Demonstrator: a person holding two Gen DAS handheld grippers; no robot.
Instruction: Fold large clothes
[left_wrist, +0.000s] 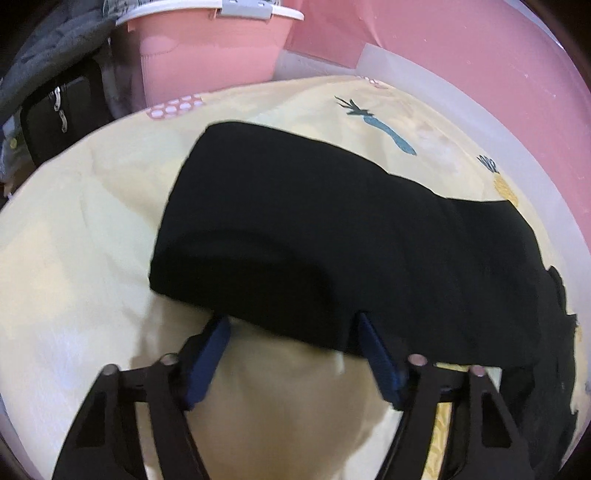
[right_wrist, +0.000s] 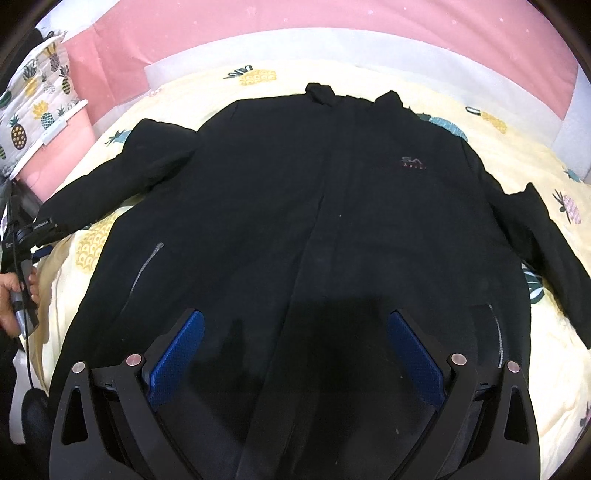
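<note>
Black and thick, the jacket (right_wrist: 314, 221) lies front up on a bed under a pale yellow pineapple-print sheet (right_wrist: 535, 387), collar toward the pink wall (right_wrist: 295, 29), both sleeves spread outward.

Only the right wrist view takes in the whole garment: the small chest logo (right_wrist: 413, 161), the grey pocket zips, the centre placket. There the right gripper (right_wrist: 293, 328) hangs over the lower front with its jaws wide apart and nothing between the blue pads. At that view's left edge a hand (right_wrist: 16, 291) grips the handle of the other tool.

The left wrist view shows just one sleeve (left_wrist: 314, 229) lying across the sheet. The left gripper (left_wrist: 291, 332) straddles the sleeve's near edge, jaws apart, the blue tips tucked at the cloth; whether the pads press it I cannot tell. Only this view shows the pink bin (left_wrist: 207, 55) and a dark zipped bag (left_wrist: 59, 110) beyond the bed.
</note>
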